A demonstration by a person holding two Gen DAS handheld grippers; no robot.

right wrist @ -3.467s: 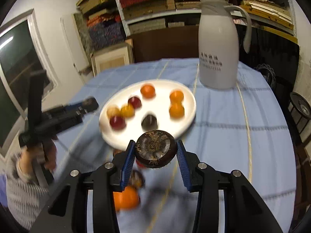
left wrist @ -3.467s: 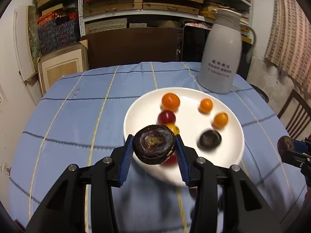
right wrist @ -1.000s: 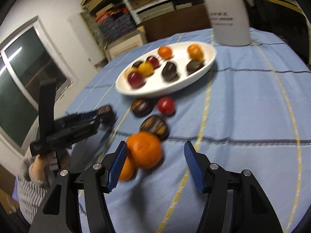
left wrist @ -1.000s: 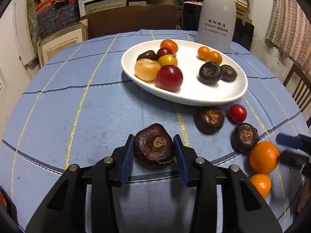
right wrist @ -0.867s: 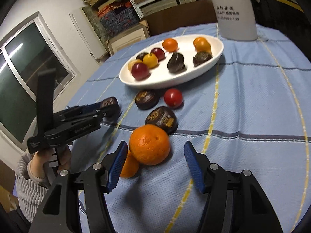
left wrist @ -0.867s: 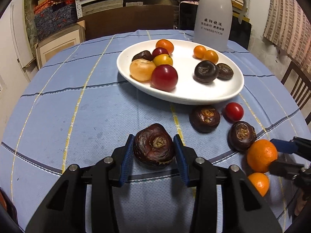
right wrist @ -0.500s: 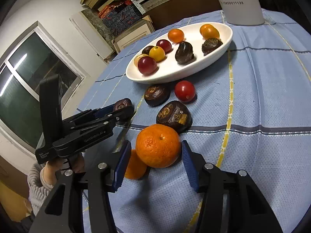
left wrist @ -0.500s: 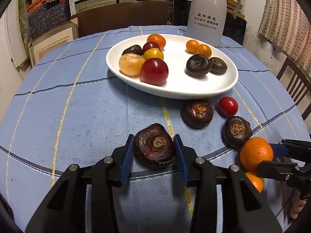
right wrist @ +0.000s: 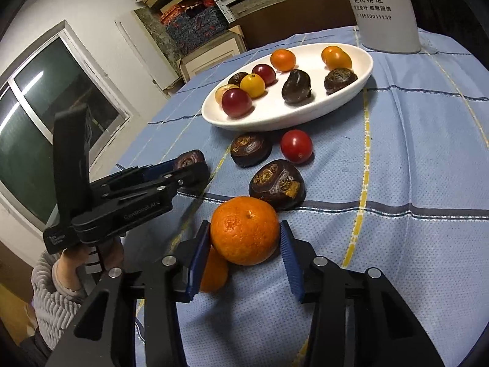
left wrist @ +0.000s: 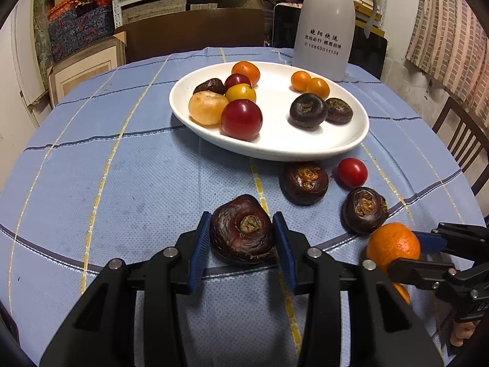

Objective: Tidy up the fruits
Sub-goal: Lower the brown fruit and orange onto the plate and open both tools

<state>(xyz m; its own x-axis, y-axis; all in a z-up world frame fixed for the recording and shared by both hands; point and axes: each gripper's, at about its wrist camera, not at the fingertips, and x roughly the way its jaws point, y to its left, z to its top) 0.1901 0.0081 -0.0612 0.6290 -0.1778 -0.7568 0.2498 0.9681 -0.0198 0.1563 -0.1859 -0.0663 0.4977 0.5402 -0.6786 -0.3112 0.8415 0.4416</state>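
My left gripper (left wrist: 241,217) is shut on a dark water chestnut (left wrist: 241,231) that rests on the blue cloth in front of the white plate (left wrist: 275,153). The right wrist view shows that gripper (right wrist: 198,166) and chestnut (right wrist: 187,159) at the left. My right gripper (right wrist: 245,226) has its jaws closing on a large orange (right wrist: 244,235), and both blue pads touch its sides. From the left wrist view, the orange (left wrist: 391,241) and right gripper (left wrist: 409,253) sit at the lower right. The plate (right wrist: 275,122) holds several fruits.
Two loose water chestnuts (left wrist: 304,182) (left wrist: 363,209), a cherry tomato (left wrist: 351,172) and a smaller orange (right wrist: 214,270) lie on the cloth near the plate. A white jug (left wrist: 324,21) stands behind it. A chair (left wrist: 464,146) is at the table's right edge.
The right jaws have narrowed from wide apart to touching the large orange on both sides. The left gripper has kept still on its water chestnut.
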